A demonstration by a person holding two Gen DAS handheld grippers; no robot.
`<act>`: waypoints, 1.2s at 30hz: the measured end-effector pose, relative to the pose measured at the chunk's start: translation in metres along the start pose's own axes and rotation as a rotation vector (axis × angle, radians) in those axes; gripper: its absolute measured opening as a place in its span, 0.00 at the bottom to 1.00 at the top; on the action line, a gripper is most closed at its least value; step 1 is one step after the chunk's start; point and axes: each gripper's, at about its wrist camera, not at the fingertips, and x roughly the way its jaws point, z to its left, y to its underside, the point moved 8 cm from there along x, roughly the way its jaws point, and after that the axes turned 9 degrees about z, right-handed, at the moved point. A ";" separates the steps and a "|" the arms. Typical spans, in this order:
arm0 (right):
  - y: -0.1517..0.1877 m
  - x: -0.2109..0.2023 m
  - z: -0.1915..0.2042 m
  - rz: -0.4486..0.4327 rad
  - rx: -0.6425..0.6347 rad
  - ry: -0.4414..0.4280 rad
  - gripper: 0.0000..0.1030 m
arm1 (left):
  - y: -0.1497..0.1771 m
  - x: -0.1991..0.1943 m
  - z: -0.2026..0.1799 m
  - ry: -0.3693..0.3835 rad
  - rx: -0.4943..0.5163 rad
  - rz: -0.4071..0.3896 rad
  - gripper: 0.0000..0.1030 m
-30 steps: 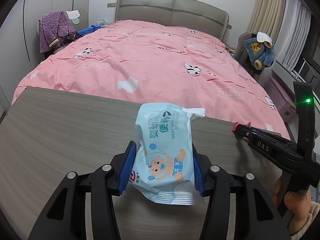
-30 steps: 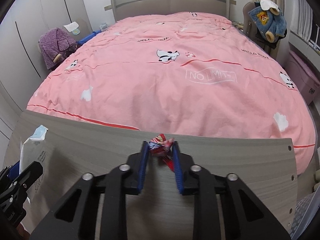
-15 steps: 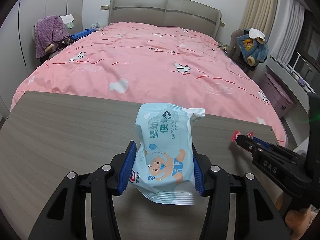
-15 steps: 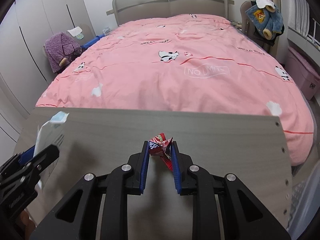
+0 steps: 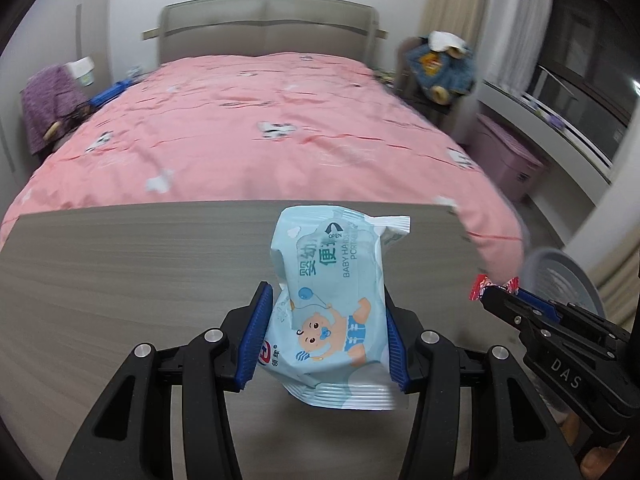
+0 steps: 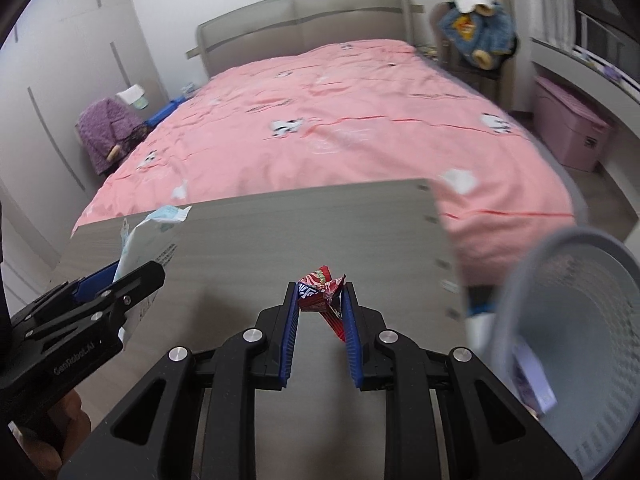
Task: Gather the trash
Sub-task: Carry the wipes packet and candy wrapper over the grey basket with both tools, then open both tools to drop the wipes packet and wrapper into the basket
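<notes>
My left gripper (image 5: 324, 300) is shut on a light blue baby wipes pack (image 5: 332, 296) and holds it upright above the grey wooden table (image 5: 120, 264). My right gripper (image 6: 320, 292) is shut on a crumpled red candy wrapper (image 6: 320, 294) above the table's right part (image 6: 320, 232). The right gripper (image 5: 500, 292) with the red wrapper (image 5: 486, 286) shows at the right in the left wrist view. The left gripper (image 6: 140, 272) with the wipes pack (image 6: 144, 232) shows at the left in the right wrist view. A grey trash bin (image 6: 592, 320) stands off the table's right edge, with some trash inside.
A bed with a pink cover (image 5: 260, 132) lies beyond the table's far edge. A pink storage box (image 6: 572, 128) and a chair with a blue jacket (image 6: 476, 28) stand at the right. The trash bin (image 5: 560, 276) also shows in the left wrist view.
Both grippers have swung to the right with their loads still held. The grey trash bin has come into view at the right in both views.
</notes>
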 end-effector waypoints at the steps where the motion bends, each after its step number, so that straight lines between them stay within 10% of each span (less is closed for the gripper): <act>1: 0.004 -0.006 -0.011 -0.006 0.013 0.013 0.21 | 0.001 -0.001 -0.010 0.010 0.015 0.001 0.48; 18: 0.069 -0.071 -0.211 -0.045 0.310 0.136 0.21 | 0.032 0.018 -0.214 0.154 0.328 0.079 0.48; 36: 0.076 -0.071 -0.249 -0.060 0.329 0.099 0.30 | 0.034 0.041 -0.274 0.129 0.390 0.122 0.60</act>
